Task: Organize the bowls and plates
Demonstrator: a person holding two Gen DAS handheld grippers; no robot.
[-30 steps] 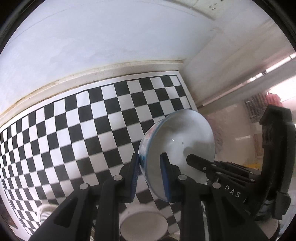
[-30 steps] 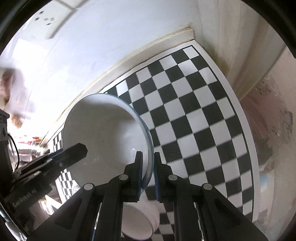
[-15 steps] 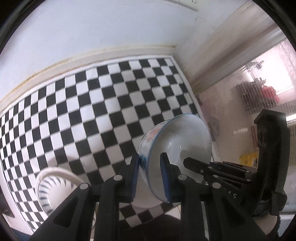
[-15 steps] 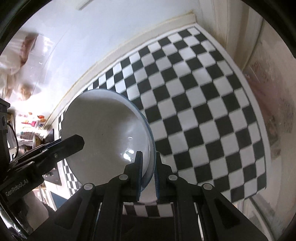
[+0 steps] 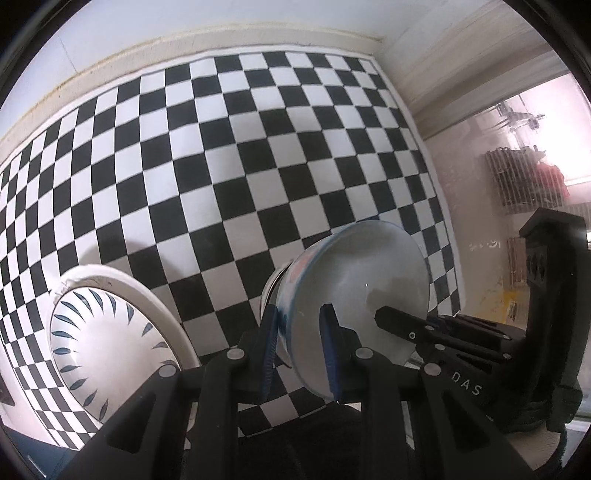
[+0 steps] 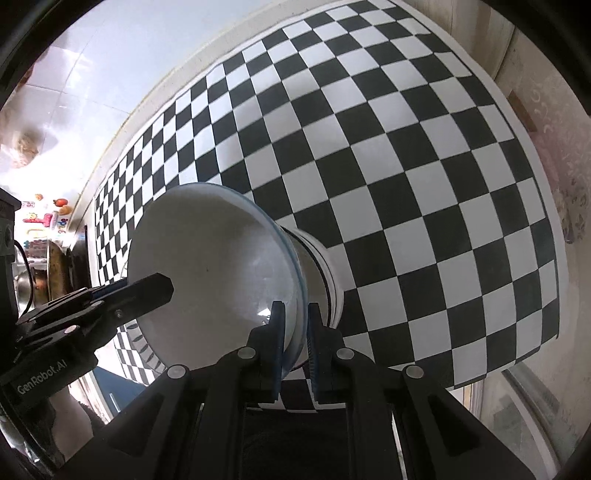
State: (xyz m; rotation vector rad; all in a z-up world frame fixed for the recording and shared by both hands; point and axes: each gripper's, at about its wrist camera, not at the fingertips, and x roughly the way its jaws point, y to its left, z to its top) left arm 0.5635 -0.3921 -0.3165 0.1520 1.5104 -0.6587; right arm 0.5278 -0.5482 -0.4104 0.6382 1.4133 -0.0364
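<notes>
Left tool point(image 5: 299, 345) and right tool point(image 6: 294, 341) both clamp rim of bowl point(image 5: 354, 295), above checkered mat point(image 5: 229, 158).

Checkered desk point(image 5: 258, 166) mostly bare toward the back wall point(image 5: 184, 22). Obstacles: patterned plate point(image 5: 110, 332) at near left, second white dish point(image 6: 325, 273) apparently under the held bowl point(image 5: 362, 295). Wall corner closes off the right side.
</notes>
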